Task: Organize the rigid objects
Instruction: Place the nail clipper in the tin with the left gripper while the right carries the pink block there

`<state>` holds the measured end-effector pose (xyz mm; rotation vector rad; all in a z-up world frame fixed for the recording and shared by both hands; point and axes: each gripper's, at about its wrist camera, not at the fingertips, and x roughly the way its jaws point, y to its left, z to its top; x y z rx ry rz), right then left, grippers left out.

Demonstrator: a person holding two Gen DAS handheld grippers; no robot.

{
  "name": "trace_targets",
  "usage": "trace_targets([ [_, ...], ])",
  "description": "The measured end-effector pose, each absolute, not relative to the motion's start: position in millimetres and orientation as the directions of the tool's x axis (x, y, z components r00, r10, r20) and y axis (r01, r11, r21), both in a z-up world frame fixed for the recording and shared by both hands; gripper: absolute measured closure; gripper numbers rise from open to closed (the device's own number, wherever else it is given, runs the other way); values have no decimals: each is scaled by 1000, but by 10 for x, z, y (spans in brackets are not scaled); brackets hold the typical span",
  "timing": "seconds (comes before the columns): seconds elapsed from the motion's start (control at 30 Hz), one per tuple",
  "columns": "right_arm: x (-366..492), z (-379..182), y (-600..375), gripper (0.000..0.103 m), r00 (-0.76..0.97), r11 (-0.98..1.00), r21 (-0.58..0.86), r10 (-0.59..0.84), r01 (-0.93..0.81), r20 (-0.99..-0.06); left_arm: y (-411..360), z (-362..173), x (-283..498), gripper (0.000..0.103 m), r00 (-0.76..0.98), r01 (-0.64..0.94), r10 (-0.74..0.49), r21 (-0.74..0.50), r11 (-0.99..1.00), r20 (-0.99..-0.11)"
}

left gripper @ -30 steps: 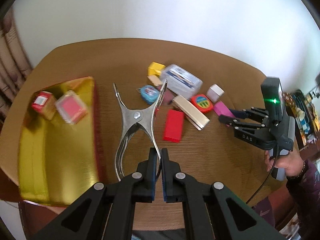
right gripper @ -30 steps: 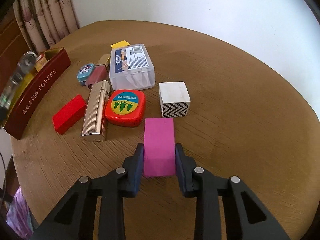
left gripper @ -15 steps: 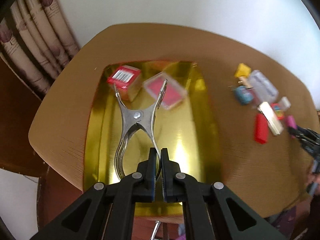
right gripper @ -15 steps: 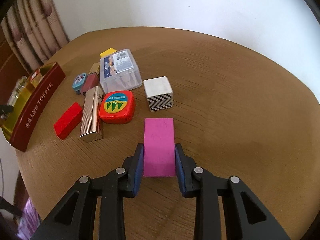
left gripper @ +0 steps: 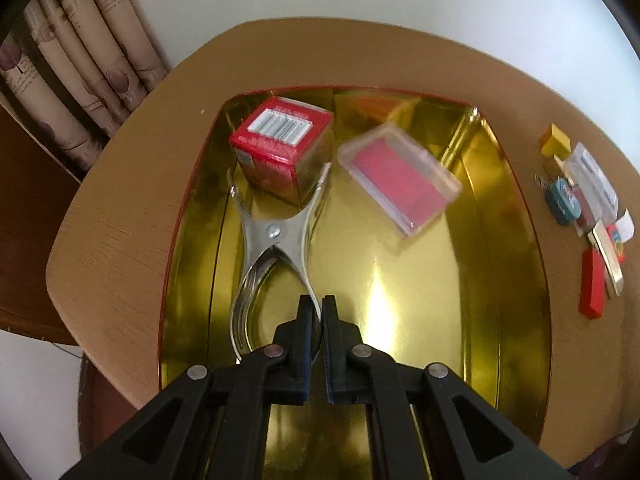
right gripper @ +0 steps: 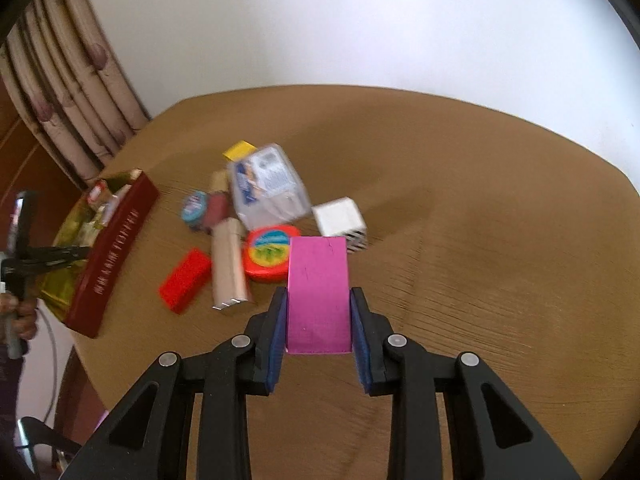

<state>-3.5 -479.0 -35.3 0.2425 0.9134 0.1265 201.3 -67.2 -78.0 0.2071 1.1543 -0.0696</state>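
Note:
My left gripper (left gripper: 317, 322) is shut on one handle of a metal hole punch (left gripper: 272, 240) and holds it over the gold tray (left gripper: 500, 280). A red box with a barcode (left gripper: 282, 148) and a clear case with a pink card (left gripper: 400, 180) lie in the tray; the punch tips reach the red box. My right gripper (right gripper: 318, 320) is shut on a magenta block (right gripper: 318, 292), lifted above the brown table (right gripper: 480, 240). The left gripper (right gripper: 60, 256) and the tray (right gripper: 108, 256) show at the far left of the right wrist view.
Loose things lie in a cluster on the table: red block (right gripper: 186, 280), metal stapler (right gripper: 228, 264), red tape measure (right gripper: 268, 256), black-and-white cube (right gripper: 340, 220), clear plastic box (right gripper: 268, 188), yellow block (right gripper: 239, 150), blue tin (right gripper: 194, 208). Curtains (left gripper: 80, 60) hang beyond the left edge.
My left gripper carried the hole punch leftward from above the table to over the tray and lower. My right gripper lifted the magenta block off the table.

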Motion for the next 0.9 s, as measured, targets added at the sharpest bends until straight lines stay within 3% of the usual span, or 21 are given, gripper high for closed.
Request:
trace_targets([
  [0.13,-13,-158,-4591,76,620,959,278,251,-54,-744,-641,-772,2017,96,420,147,66,140,979,-905],
  [0.43,171,174,-3890,76,614,921,340,380,-187,-692,-626,-597,1830,70,463,136,65,144,980,-884],
  [0.7,509,288,-2880,76,543,873,353,486,-335,-685,-255,-82,1195,68,594,-54,-33,-81,995,-804],
  [0.9,882,115,-2199,76,446,842,386,530,-376,-722,5,-32,799,63,645,-149,-13,-142,979,-764],
])
